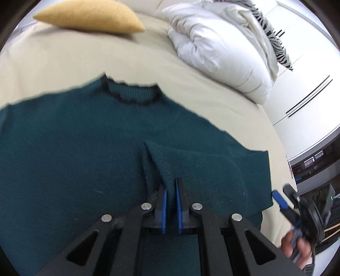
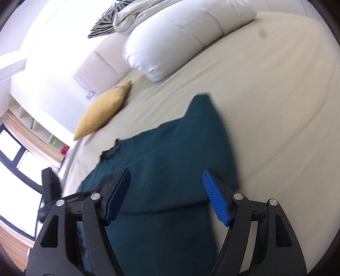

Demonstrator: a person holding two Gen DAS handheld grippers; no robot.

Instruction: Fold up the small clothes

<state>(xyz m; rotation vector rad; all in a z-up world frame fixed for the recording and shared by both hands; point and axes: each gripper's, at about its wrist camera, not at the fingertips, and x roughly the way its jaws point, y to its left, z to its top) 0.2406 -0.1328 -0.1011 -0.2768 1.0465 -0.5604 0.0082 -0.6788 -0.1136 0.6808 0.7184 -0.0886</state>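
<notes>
A dark teal knit sweater (image 1: 85, 135) lies spread on the cream bed sheet (image 1: 63, 59), its black-trimmed neckline (image 1: 129, 95) pointing away from me. My left gripper (image 1: 171, 189) is shut on the sweater, with a raised fold of knit pinched between its blue pads near the garment's lower middle. In the right wrist view my right gripper (image 2: 166, 191) stands open above the sweater (image 2: 170, 152), nothing between its pads. One of its blue fingers (image 1: 279, 198) shows past the sweater's right edge in the left wrist view, with a person's hand (image 1: 295, 246) behind it.
A yellow cushion (image 1: 91, 17) (image 2: 104, 110) and a bunched white duvet (image 1: 223, 46) (image 2: 170, 42) with zebra-striped fabric (image 1: 274, 36) lie at the far side of the bed. Bare sheet (image 2: 276, 106) stretches to the right. White wardrobe doors (image 1: 308, 89) stand beyond the bed edge.
</notes>
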